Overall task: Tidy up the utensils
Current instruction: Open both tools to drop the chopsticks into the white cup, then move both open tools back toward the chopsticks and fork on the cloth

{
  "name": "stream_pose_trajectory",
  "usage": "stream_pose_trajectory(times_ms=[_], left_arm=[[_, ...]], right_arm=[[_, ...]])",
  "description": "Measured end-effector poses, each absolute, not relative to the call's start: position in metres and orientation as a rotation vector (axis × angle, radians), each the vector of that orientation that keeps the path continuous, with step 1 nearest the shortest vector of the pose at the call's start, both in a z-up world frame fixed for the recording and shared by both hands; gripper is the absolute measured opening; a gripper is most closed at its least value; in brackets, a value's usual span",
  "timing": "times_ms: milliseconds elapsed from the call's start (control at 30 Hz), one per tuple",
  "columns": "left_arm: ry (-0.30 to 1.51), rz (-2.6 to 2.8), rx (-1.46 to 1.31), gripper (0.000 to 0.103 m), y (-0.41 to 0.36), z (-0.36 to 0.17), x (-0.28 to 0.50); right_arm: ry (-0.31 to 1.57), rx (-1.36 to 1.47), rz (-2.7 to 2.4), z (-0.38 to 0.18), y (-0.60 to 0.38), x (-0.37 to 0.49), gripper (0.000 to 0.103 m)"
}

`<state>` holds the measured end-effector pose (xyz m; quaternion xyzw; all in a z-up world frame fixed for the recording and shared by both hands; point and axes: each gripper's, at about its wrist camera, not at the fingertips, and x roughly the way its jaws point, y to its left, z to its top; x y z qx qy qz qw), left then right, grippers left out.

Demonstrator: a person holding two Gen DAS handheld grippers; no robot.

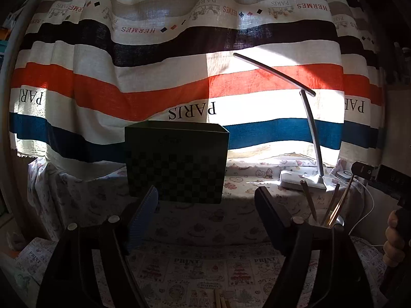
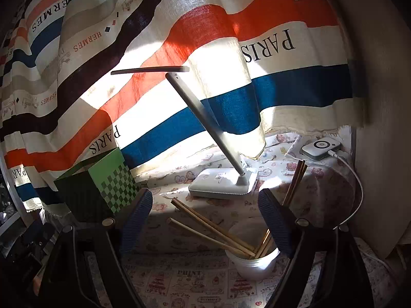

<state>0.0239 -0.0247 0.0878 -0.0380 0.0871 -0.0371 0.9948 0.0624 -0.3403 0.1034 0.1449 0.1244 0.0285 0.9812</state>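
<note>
The left gripper (image 1: 205,220) is open wide, with the dark green checkered box (image 1: 176,161) on the bench (image 1: 205,269) ahead

One white cup (image 2: 253,264) stands on the printed tabletop (image 2: 195,282), holding wooden chopsticks (image 2: 213,227): at least five sticks show in the right wrist view, two leaning far out to the left, though the exact number inside cannot be told. Two or three more stick ends (image 1: 221,300) lie at the lower edge of the left wrist view. One green checkered box (image 2: 102,187), one white desk lamp (image 2: 223,183), one small white device (image 2: 321,148) with one cable (image 2: 359,179), and one striped curtain (image 2: 179,38) complete the count.
</note>
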Motion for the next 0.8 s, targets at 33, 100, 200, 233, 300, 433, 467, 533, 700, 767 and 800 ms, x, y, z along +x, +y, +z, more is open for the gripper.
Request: stream_pose_trajectory(times_ms=[33, 100, 200, 233, 300, 433, 467, 533, 700, 767, 800], left_arm=[[0.166, -0.013, -0.092, 0.077, -0.019, 0.085, 0.019], [0.177, 0.029, -0.160, 0.079, -0.007, 0.078, 0.012], [0.245, -0.038, -0.147, 0.080, 0.001, 0.066, 0.011], [0.280, -0.066, -0.089, 0.080, -0.001, 0.063, 0.013], [0.302, -0.044, -0.007, 0.080, -0.002, 0.055, 0.011], [0.335, -0.042, -0.023, 0.082, 0.011, 0.037, 0.011], [0.360, -0.048, -0.045, 0.082, 0.014, 0.034, 0.014], [0.384, -0.081, -0.125, 0.082, 0.022, 0.031, 0.020], [0.429, -0.057, -0.125, 0.083, 0.024, 0.021, 0.030], [0.486, -0.071, -0.162, 0.083, 0.030, 0.016, 0.038], [0.495, -0.077, -0.188, 0.083, 0.033, 0.016, 0.039]], right_arm=[[0.269, 0.305, 0.066, 0.097, -0.336, 0.060, 0.086], [0.316, 0.313, 0.087, 0.086, -0.323, 0.055, 0.086], [0.362, 0.289, 0.106, 0.072, -0.301, 0.046, 0.086], [0.371, 0.276, 0.115, 0.067, -0.294, 0.043, 0.086], [0.391, 0.268, 0.151, 0.058, -0.280, 0.038, 0.086], [0.400, 0.271, 0.226, 0.036, -0.263, 0.033, 0.086], [0.401, 0.275, 0.233, 0.029, -0.261, 0.032, 0.086], [0.439, 0.269, 0.216, 0.018, -0.260, 0.036, 0.086], [0.501, 0.265, 0.157, 0.001, -0.268, 0.048, 0.086], [0.537, 0.328, 0.199, -0.004, -0.274, 0.053, 0.086], [0.561, 0.374, 0.229, -0.008, -0.278, 0.056, 0.086]])
